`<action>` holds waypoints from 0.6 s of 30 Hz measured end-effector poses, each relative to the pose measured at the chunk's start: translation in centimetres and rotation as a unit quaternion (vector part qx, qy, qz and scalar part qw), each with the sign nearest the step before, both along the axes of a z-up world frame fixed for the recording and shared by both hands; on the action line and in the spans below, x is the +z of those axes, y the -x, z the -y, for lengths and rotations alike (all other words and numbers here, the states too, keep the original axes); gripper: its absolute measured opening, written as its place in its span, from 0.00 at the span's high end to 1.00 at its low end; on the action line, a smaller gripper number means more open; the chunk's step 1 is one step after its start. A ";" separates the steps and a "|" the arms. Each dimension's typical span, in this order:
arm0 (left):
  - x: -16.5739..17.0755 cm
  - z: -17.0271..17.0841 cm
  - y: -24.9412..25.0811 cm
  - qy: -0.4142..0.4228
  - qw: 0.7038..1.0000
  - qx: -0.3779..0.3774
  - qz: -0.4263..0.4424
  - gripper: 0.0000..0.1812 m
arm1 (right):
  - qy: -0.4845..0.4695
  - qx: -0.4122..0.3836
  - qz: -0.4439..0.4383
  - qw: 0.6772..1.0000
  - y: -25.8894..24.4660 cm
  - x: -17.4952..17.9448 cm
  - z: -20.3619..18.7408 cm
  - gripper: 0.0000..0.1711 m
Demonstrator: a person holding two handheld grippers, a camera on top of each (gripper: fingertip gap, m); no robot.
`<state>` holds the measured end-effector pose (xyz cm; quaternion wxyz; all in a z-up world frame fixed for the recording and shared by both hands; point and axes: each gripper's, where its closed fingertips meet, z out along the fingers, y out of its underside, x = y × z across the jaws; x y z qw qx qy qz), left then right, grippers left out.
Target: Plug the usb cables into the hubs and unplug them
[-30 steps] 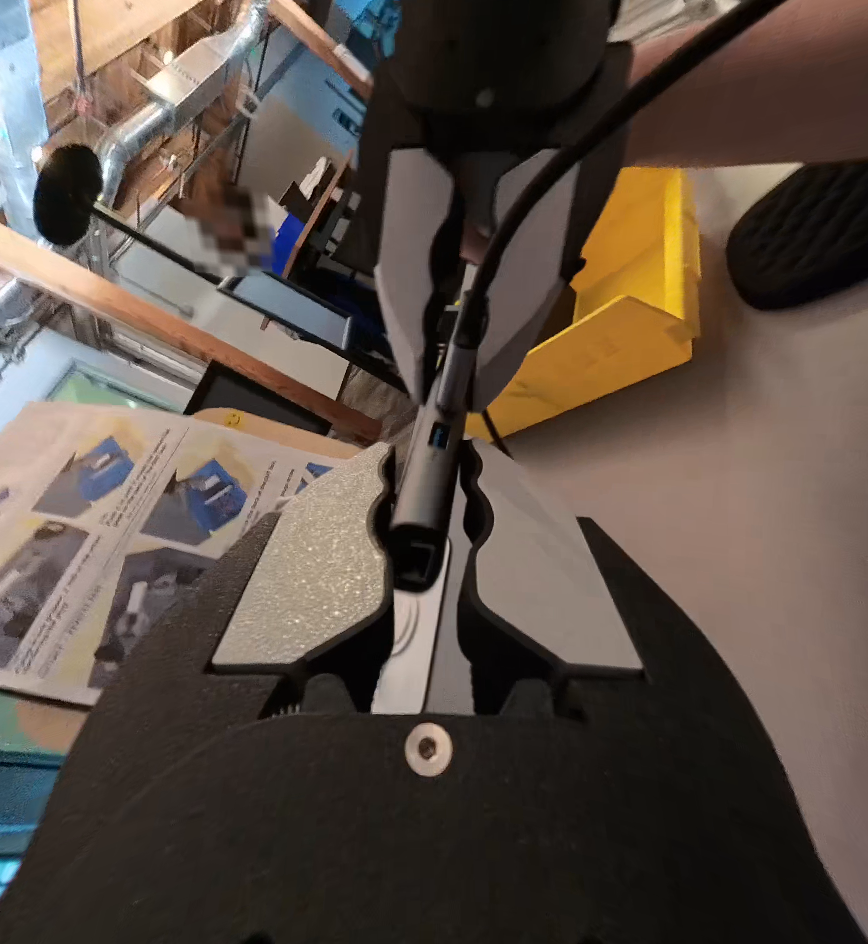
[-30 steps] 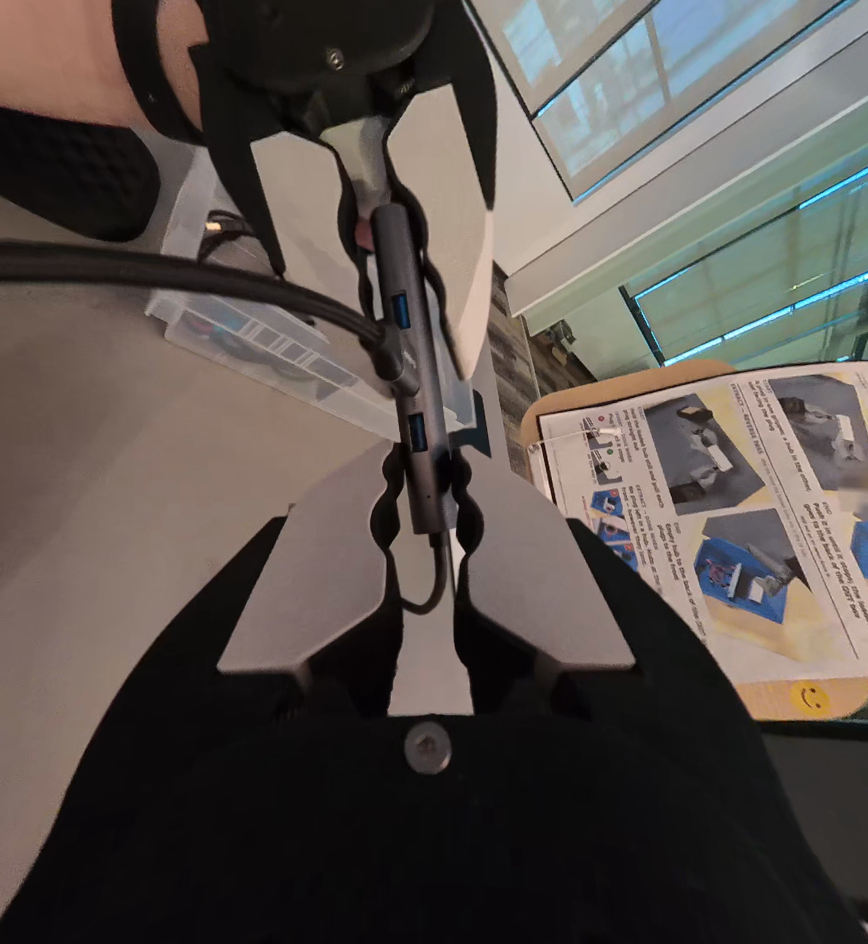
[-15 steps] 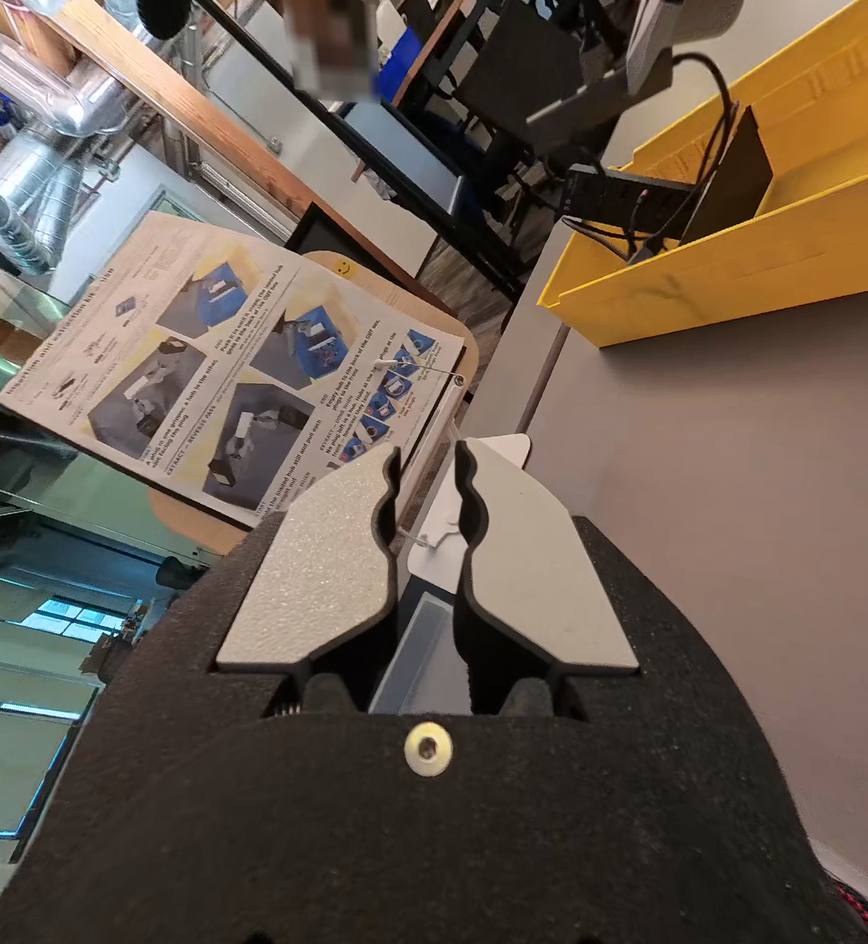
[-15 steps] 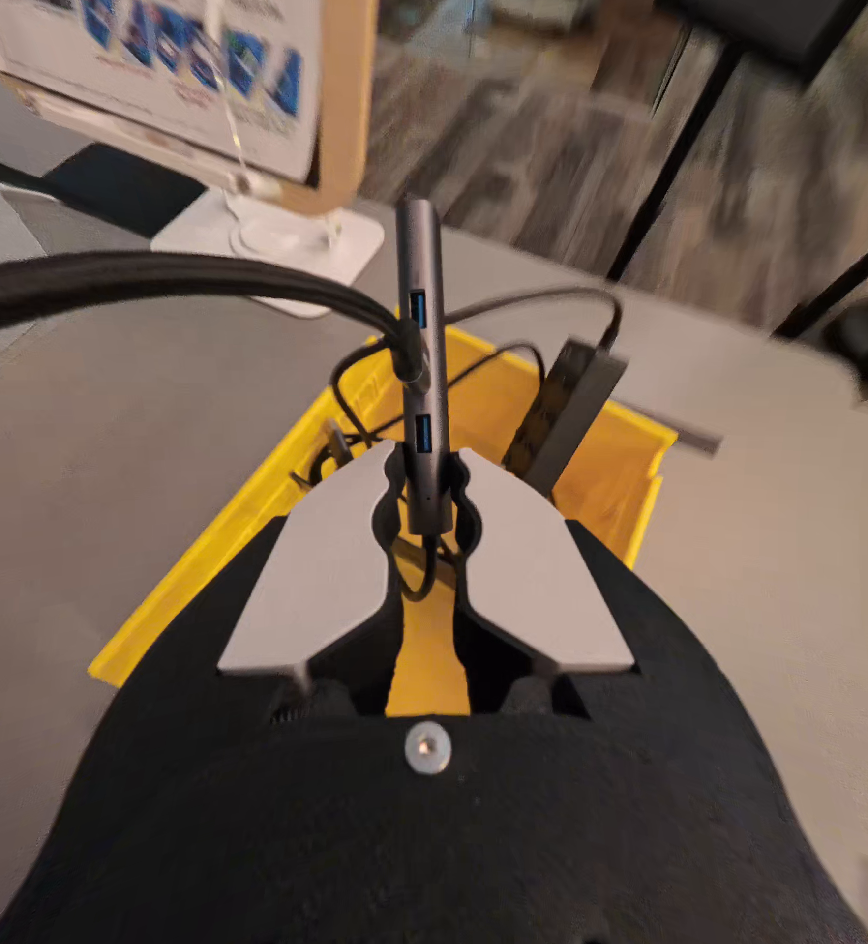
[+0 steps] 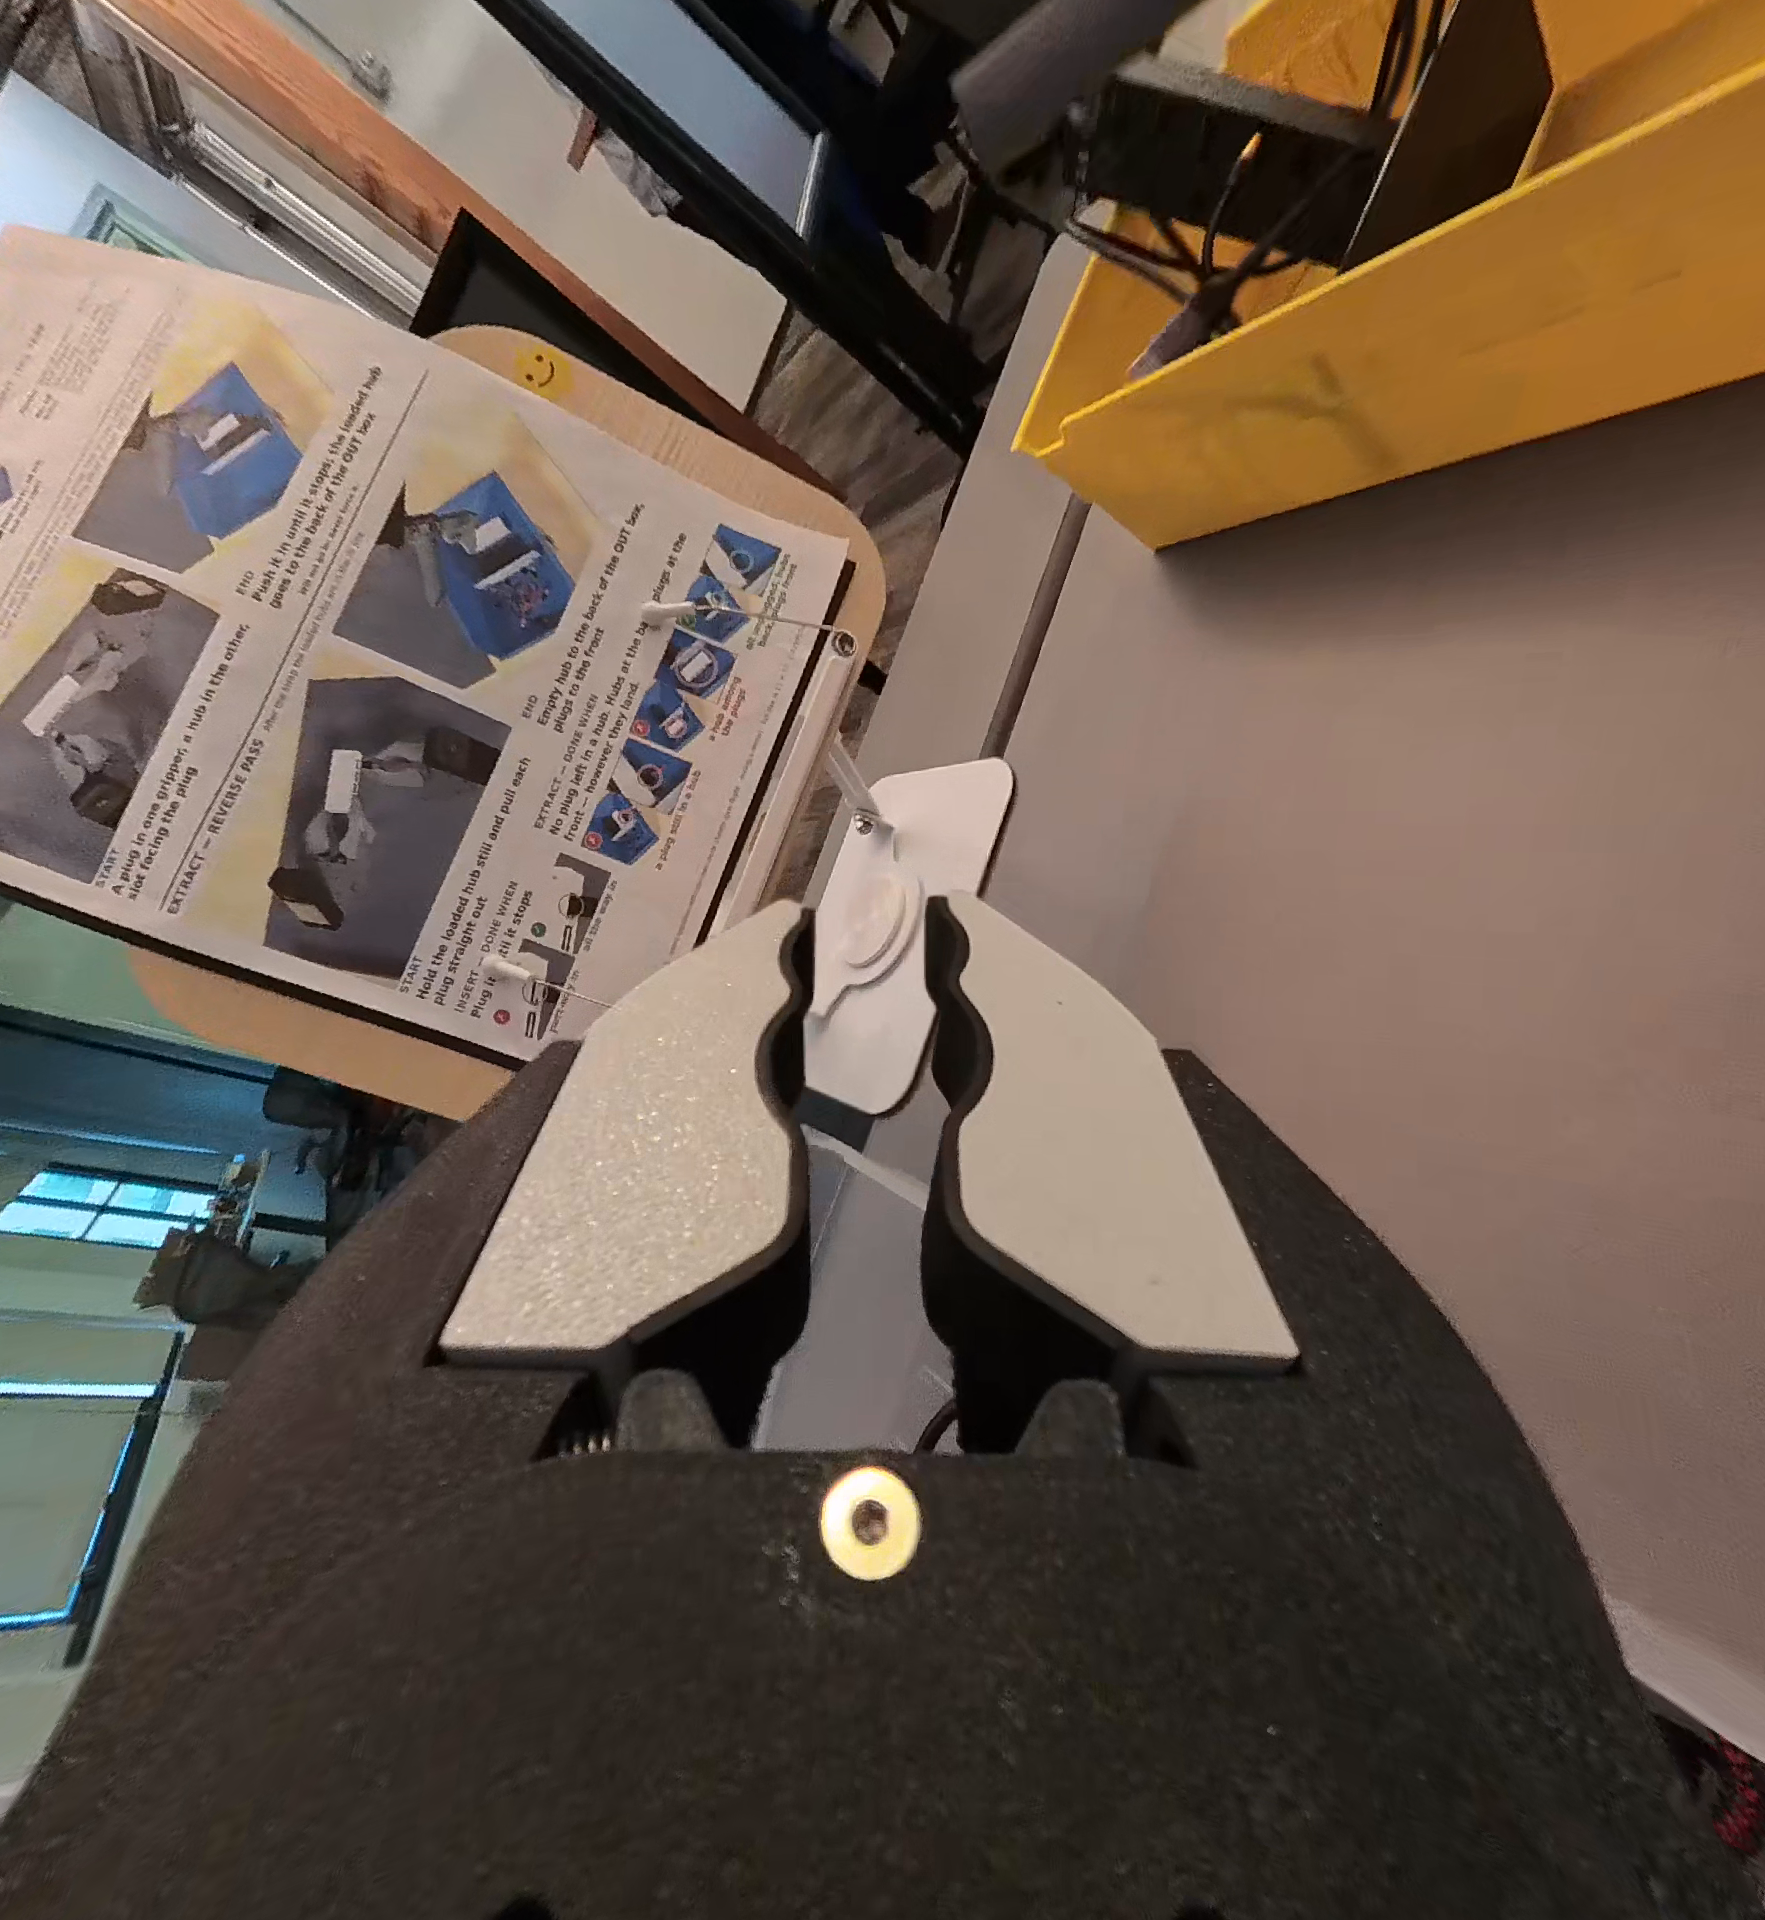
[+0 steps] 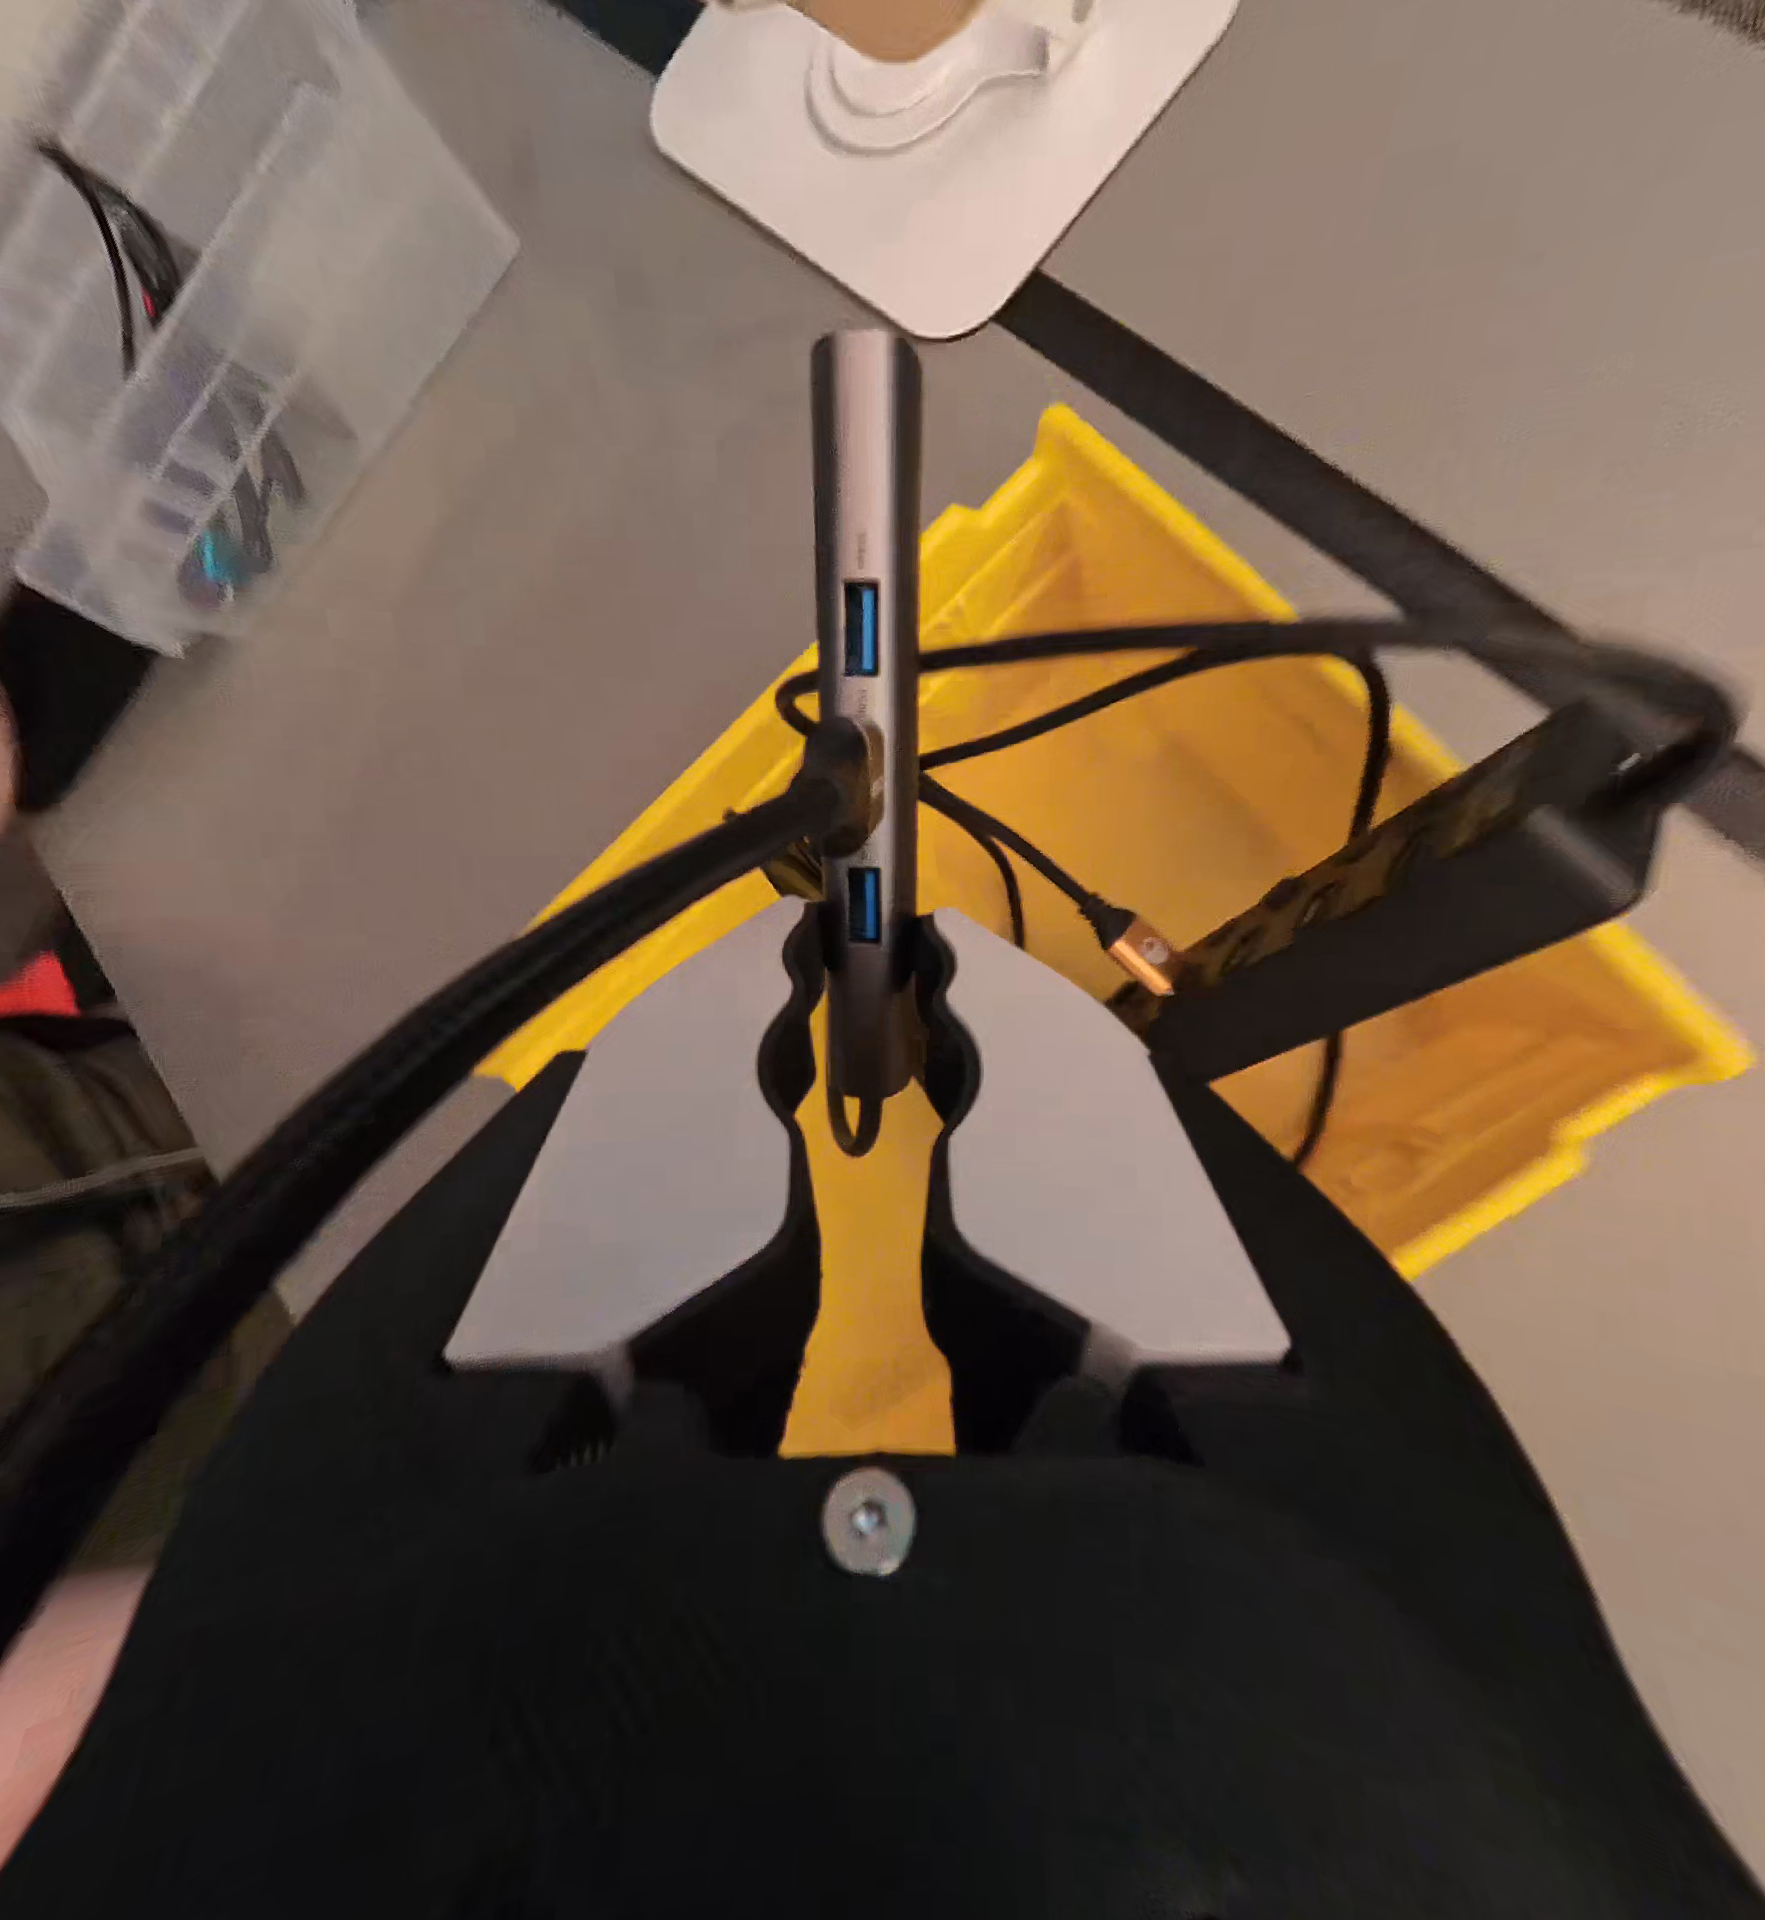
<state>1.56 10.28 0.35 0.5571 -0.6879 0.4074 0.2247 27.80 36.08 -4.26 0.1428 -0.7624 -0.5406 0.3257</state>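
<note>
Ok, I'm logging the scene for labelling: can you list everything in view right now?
slim grey metal USB hub: one, grey, clamped upright in the right gripper
thick black braided cable: one, black, plugged into the hub's side
yellow plastic bin: one, yellow, beneath the hub
clear plastic box: one, transparent, far left
white stand base: one, white, on the grey table
printed instruction sheet: one, on the stand
left gripper: empty
right gripper: holding the hub

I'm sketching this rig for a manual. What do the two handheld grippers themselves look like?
Both match. The left gripper has a black, grainy-textured body that widens toward the camera, with a silver hex screw at its centre. Its two fingers carry flat light-grey plates, angular in outline, with wavy black inner edges. The right gripper shows the same body, screw and grey plates. No gripper markings or cabling are visible.
</note>
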 end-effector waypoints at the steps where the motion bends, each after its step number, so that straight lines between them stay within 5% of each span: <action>1: -0.2 0.0 0.1 0.004 1.000 0.002 -0.002 0.89 | -0.015 0.017 0.003 1.000 -0.1 1.0 -0.3 0.90; 10: -1.9 -0.7 0.3 0.033 0.999 0.018 -0.038 0.89 | -0.072 0.087 0.105 0.988 -4.3 6.8 -2.5 0.90; 18: -3.3 -1.3 0.5 0.055 0.997 0.027 -0.047 0.89 | -0.041 0.218 0.197 0.955 -4.5 -1.4 0.2 0.89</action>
